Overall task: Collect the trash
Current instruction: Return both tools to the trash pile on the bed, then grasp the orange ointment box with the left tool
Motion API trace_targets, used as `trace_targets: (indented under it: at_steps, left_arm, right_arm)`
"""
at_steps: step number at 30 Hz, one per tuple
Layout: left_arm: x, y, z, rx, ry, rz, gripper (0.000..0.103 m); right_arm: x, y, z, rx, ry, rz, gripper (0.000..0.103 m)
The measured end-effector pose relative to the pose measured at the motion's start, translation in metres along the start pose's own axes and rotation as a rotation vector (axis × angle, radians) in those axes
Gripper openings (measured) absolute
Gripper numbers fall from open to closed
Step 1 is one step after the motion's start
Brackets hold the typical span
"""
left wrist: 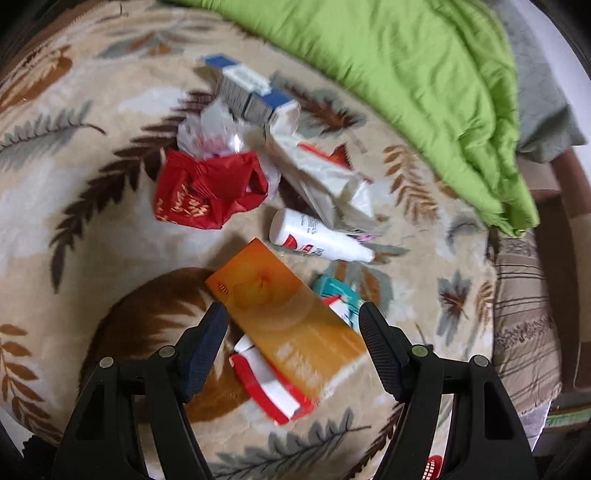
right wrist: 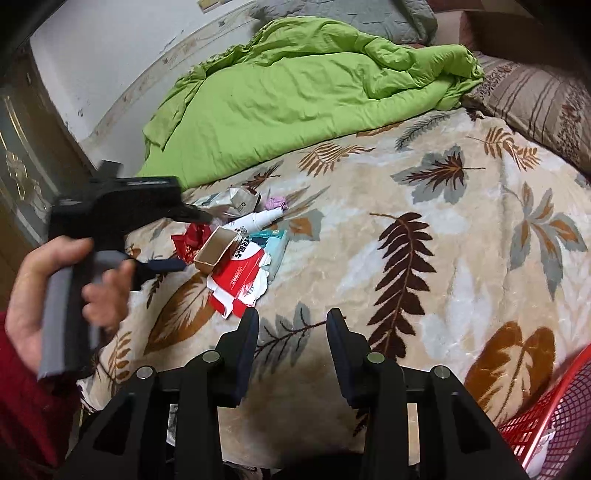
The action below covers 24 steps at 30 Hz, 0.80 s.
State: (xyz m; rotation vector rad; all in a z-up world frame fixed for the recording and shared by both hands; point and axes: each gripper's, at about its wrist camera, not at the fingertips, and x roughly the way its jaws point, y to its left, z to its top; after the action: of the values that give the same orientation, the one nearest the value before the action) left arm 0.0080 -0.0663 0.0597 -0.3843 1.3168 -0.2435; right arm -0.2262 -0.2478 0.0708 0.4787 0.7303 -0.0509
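Your left tool (left wrist: 291,317) is spread open, straddling the orange box (left wrist: 284,310) at lower centre on the bed (left wrist: 92,166); its long axis runs diagonally between the fingers. Right tool (right wrist: 291,321), open and empty, sits farther away.

A cream blanket (left wrist: 92,206) is patterned with brown, rust and grey leaves. Behind it, a plain lime-green quilt (left wrist: 424,92) is seen, and beyond the quilt a grey pillow (right wrist: 351,14); beside the quilt, a brown-striped pillow (right wrist: 535,96) is shown. On the blanket, an orange box (left wrist: 291,314) shaded to pale yellow is seen, with a red-and-white carton (left wrist: 273,387) under it and a teal packet (left wrist: 340,295) beside it. Behind the box, a white bottle (left wrist: 317,238) with red marks, a red bag (left wrist: 207,188) with gold lettering and a blue-and-white box (left wrist: 247,88) are shown. A red mesh basket (right wrist: 554,424) is seen at the blanket's near edge.
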Motion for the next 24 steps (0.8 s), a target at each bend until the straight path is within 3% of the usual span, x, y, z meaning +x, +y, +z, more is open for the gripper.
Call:
trace_targets:
  at_steps: [3, 8, 12, 18, 21, 23, 24]
  left_arm:
    - [0.011, 0.002, 0.004, -0.014, 0.010, 0.021, 0.074]
    - [0.016, -0.001, 0.002, 0.113, 0.002, 0.021, 0.074]
    - [0.013, 0.012, -0.006, 0.150, 0.016, -0.030, 0.071]
    - [0.022, 0.018, -0.011, 0.152, 0.032, -0.022, 0.071]
    - [0.024, 0.016, -0.012, 0.175, 0.003, -0.034, 0.070]
    - [0.021, 0.016, -0.015, 0.203, -0.027, -0.026, 0.051]
    - [0.019, 0.018, -0.016, 0.206, -0.032, -0.033, 0.048]
  right_arm:
    - [0.000, -0.001, 0.000, 0.006, -0.004, 0.008, 0.041]
    - [0.001, -0.002, 0.000, 0.010, -0.002, 0.019, 0.041]
    - [0.002, -0.001, 0.000, 0.009, -0.003, 0.016, 0.041]
    - [0.003, 0.003, -0.001, 0.000, 0.003, 0.002, 0.041]
    - [0.002, 0.005, -0.001, -0.014, 0.000, -0.006, 0.041]
    - [0.002, 0.002, -0.001, -0.001, 0.000, -0.003, 0.041]
    - [0.003, 0.001, -0.001, 0.008, 0.004, 0.000, 0.041]
